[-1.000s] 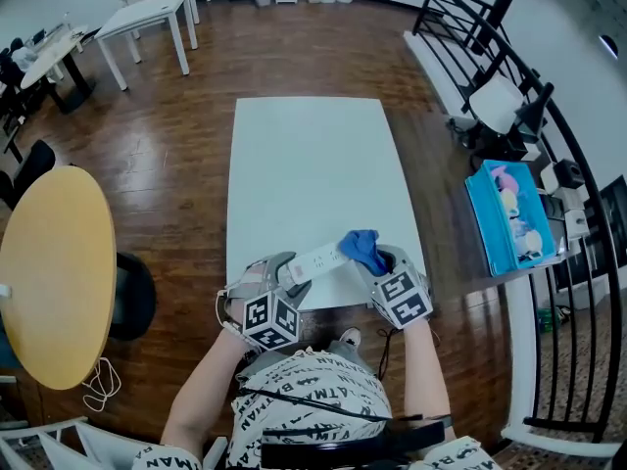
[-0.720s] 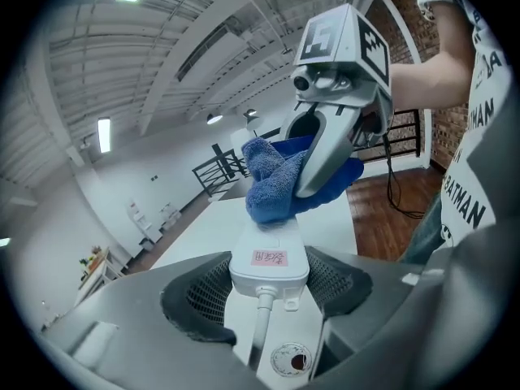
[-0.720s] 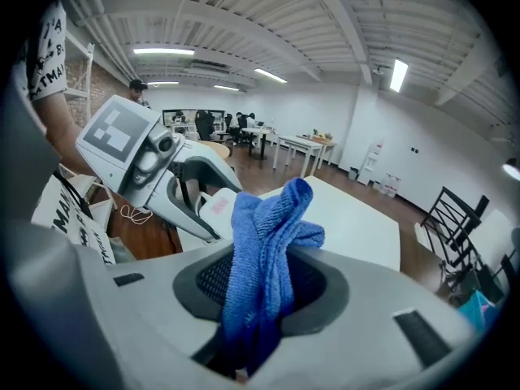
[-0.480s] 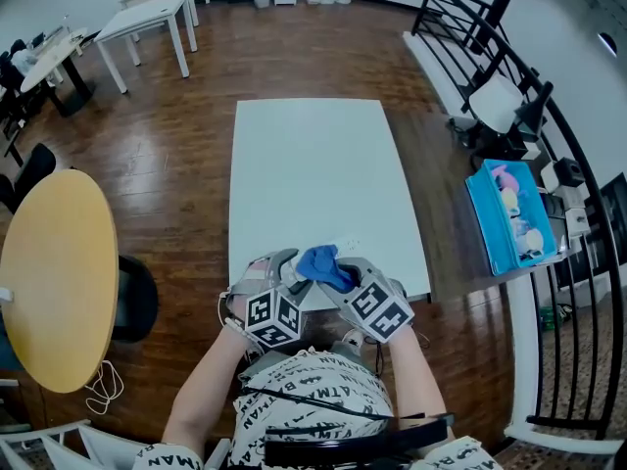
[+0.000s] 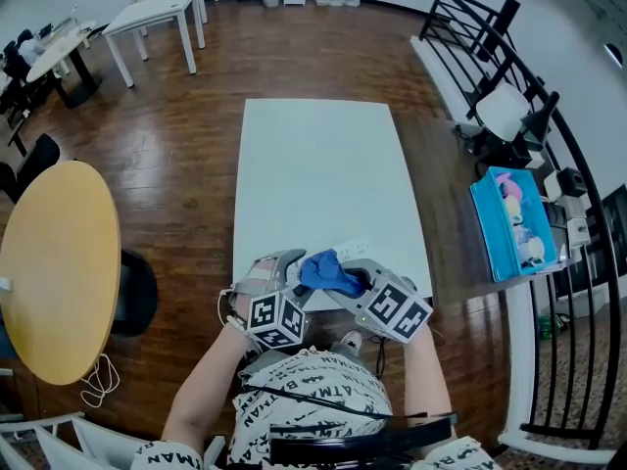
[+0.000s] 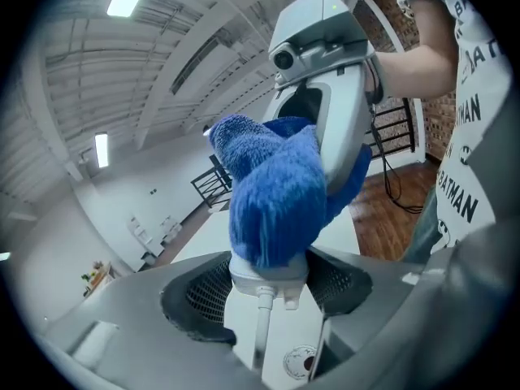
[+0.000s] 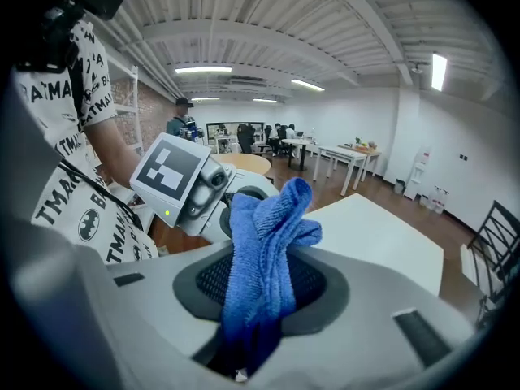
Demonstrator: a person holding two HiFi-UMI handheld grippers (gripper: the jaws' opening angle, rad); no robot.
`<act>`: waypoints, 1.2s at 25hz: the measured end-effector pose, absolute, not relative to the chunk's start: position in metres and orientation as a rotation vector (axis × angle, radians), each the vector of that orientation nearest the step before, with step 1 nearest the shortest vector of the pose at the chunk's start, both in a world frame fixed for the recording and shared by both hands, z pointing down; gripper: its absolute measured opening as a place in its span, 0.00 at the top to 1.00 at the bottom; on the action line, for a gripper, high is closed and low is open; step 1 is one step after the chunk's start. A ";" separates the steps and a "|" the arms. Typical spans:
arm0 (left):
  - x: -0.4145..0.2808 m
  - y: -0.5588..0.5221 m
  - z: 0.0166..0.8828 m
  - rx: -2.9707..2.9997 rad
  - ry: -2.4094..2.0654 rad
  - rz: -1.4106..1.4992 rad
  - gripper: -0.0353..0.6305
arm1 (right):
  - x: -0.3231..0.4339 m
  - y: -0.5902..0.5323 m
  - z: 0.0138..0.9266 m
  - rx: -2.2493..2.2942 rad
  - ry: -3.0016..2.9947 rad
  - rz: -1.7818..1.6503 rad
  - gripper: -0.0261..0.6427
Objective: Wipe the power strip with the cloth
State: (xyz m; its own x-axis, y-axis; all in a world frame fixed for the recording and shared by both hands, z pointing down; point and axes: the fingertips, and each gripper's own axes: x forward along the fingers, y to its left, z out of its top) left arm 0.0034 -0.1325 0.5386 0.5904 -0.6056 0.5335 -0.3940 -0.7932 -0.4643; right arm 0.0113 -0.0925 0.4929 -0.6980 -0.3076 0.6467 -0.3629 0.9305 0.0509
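Observation:
In the head view a white power strip (image 5: 355, 249) sticks out over the white table's (image 5: 323, 164) near edge. My left gripper (image 5: 291, 282) is shut on its near end. The left gripper view shows that end (image 6: 268, 276) between the jaws, with its cord (image 6: 262, 331) running down. My right gripper (image 5: 349, 282) is shut on a bunched blue cloth (image 5: 328, 270). The cloth (image 6: 272, 193) rests on top of the strip just ahead of the left jaws. In the right gripper view the cloth (image 7: 260, 250) stands up out of the pinched jaws.
A round yellow table (image 5: 54, 262) and a black chair (image 5: 132, 292) stand to the left. A blue bin (image 5: 514, 218) and a black railing (image 5: 549, 116) are on the right. The person's patterned shirt (image 5: 304, 399) fills the near edge of the head view.
The right gripper carried the cloth leftward along the strip, from its far end toward the left gripper, and turned. The strip's far end now shows. The left gripper stayed put.

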 end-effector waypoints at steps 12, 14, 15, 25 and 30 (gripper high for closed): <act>0.011 -0.128 0.537 -2.561 0.784 -0.995 0.52 | 0.002 -0.088 0.493 0.425 -2.306 0.002 0.76; 0.012 -0.126 0.537 -2.537 0.765 -1.002 0.52 | -0.006 -0.086 0.498 0.395 -2.277 -0.031 0.76; 0.012 -0.125 0.537 -2.526 0.759 -1.005 0.52 | -0.008 -0.086 0.500 0.390 -2.263 -0.046 0.76; 0.004 -0.127 0.533 -2.553 0.793 -0.967 0.52 | 0.026 -0.107 0.504 0.504 -2.173 -0.066 0.76; 0.001 -0.126 0.530 -2.564 0.785 -0.946 0.52 | 0.061 -0.123 0.507 0.612 -2.148 -0.014 0.76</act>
State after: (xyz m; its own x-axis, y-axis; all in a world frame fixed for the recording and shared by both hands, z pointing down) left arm 0.0007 -0.1256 0.5304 0.6346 -0.5844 0.5057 -0.3889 -0.8069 -0.4445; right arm 0.0608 -0.1231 0.5071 -0.4938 -0.4307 0.7554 -0.4206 0.8786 0.2260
